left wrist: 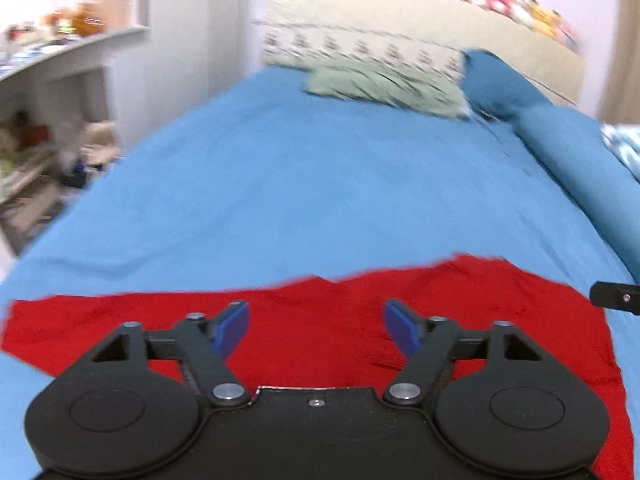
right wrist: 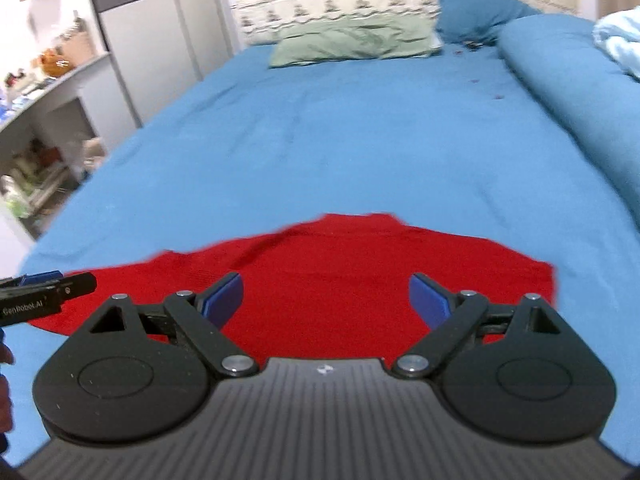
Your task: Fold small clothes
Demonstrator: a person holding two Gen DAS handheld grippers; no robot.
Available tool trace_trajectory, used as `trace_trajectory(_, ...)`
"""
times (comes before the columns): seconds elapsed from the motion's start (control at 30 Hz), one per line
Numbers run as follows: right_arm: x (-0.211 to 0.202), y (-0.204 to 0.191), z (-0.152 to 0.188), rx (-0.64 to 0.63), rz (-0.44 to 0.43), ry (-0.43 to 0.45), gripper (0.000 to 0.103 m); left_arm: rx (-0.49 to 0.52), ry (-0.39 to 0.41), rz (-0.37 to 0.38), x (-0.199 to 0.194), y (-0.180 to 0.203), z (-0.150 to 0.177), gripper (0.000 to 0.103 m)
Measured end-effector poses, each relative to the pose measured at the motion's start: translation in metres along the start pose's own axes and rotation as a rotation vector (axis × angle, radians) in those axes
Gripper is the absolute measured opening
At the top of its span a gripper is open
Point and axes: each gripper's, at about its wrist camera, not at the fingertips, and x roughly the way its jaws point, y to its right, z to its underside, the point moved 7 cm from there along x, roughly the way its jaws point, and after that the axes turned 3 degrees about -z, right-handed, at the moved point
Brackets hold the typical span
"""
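Observation:
A red garment (left wrist: 320, 320) lies spread flat on the blue bed sheet (left wrist: 300, 192) near the bed's front edge. It also shows in the right wrist view (right wrist: 340, 272). My left gripper (left wrist: 316, 324) is open and empty, over the garment's middle. My right gripper (right wrist: 326, 296) is open and empty, over the garment's right part. The tip of the right gripper shows at the right edge of the left wrist view (left wrist: 616, 298). The left gripper shows at the left edge of the right wrist view (right wrist: 44, 292).
A green pillow (right wrist: 352, 42) and a patterned white pillow (right wrist: 336, 6) lie at the head of the bed. A rolled blue duvet (right wrist: 580, 92) runs along the right side. White shelves (right wrist: 44, 120) with clutter stand at the left.

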Motion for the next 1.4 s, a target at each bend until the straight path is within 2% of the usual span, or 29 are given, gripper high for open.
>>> trace_trajectory(0.03,-0.001,-0.015,-0.004,0.005,-0.018,-0.003,0.103,-0.021,0.009,-0.025,-0.007,-0.019,-0.004,0.095)
trace_trajectory(0.2,0.013,-0.089,-0.004,0.002,-0.076,-0.030,0.103,-0.143,0.012,-0.127,-0.018,-0.115,-0.007,0.095)
trace_trajectory(0.37,0.043,-0.152,0.011,-0.007,-0.087,-0.080,0.103,-0.265,-0.012,-0.213,-0.015,-0.209,0.010,0.095)
trace_trajectory(0.47,0.060,-0.183,0.021,0.013,-0.087,-0.104,0.103,-0.330,-0.044,-0.243,-0.008,-0.257,0.027,0.095)
trace_trajectory(0.6,0.083,-0.215,0.034,0.032,-0.074,-0.133,0.103,-0.414,-0.104,-0.253,0.009,-0.301,0.054,0.092)
trace_trajectory(0.67,0.090,-0.227,0.040,0.039,-0.069,-0.146,0.103,-0.461,-0.143,-0.242,0.020,-0.318,0.071,0.084)
trace_trajectory(0.77,0.096,-0.242,0.049,0.027,-0.048,-0.154,0.103,-0.504,-0.183,-0.209,0.036,-0.331,0.086,0.071)
trace_trajectory(0.83,0.101,-0.248,0.052,0.025,-0.034,-0.160,0.103,-0.512,-0.200,-0.189,0.047,-0.334,0.090,0.065)
trace_trajectory(1.0,0.107,-0.253,0.064,0.029,-0.020,-0.169,0.103,-0.501,-0.168,-0.164,0.061,-0.324,0.083,0.064)
trace_trajectory(1.03,0.109,-0.253,0.066,0.032,-0.016,-0.171,0.103,-0.497,-0.164,-0.164,0.067,-0.326,0.081,0.060)
trace_trajectory(1.1,0.110,-0.249,0.069,0.045,-0.012,-0.171,0.103,-0.489,-0.158,-0.178,0.076,-0.325,0.076,0.046)
trace_trajectory(1.17,0.110,-0.245,0.072,0.066,-0.011,-0.162,0.103,-0.475,-0.162,-0.224,0.084,-0.326,0.071,0.009)
trace_trajectory(1.27,0.107,-0.234,0.074,0.092,-0.007,-0.145,0.103,-0.483,-0.147,-0.245,0.088,-0.323,0.058,0.004)
trace_trajectory(1.4,0.099,-0.213,0.072,0.121,-0.006,-0.118,0.103,-0.384,-0.071,-0.234,0.071,-0.288,0.022,0.004)
